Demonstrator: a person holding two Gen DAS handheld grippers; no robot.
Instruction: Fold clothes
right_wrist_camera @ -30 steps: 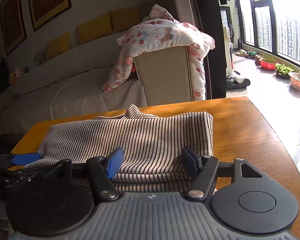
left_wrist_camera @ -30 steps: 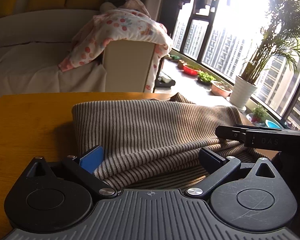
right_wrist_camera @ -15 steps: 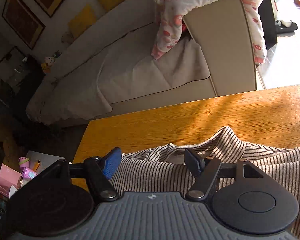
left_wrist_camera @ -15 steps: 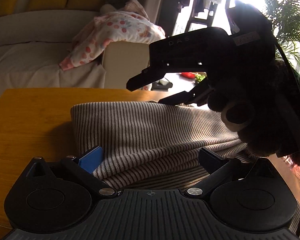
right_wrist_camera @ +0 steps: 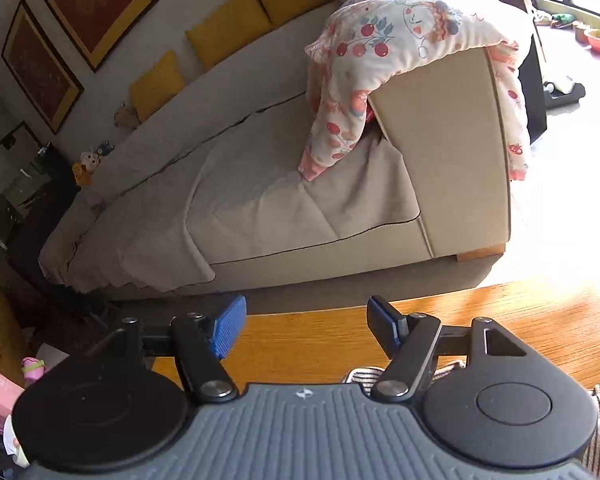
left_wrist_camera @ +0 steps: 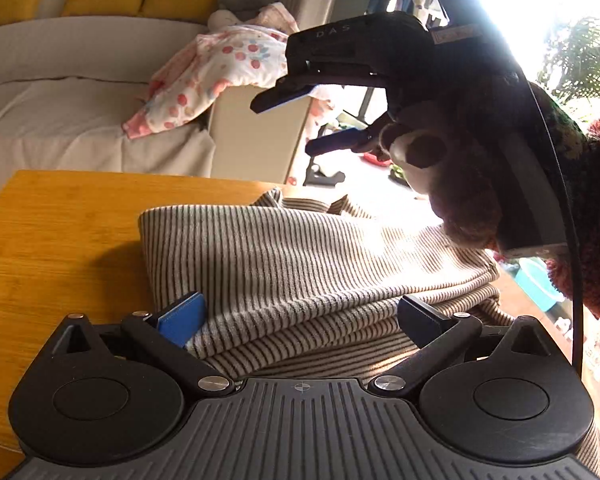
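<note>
Blue-padded fingers [left_wrist_camera: 182, 317] of the left gripper [left_wrist_camera: 300, 316]: spread wide, low at the near edge of the striped sweater [left_wrist_camera: 300, 264], folds bulging between them, nothing clamped. Right gripper [left_wrist_camera: 320, 118]: fingers likewise apart and empty, raised above the garment's far right, aimed over the far table edge toward the sofa [right_wrist_camera: 340, 184]. Sweater: folded into a layered bundle on the wooden table [left_wrist_camera: 60, 232], collar at the far side. Step, judged: between folds, both tools free; next calls for lowering the right gripper and pinching an edge. Obscured: garment's right side behind the person's hand [left_wrist_camera: 460, 184]; window glare.
</note>
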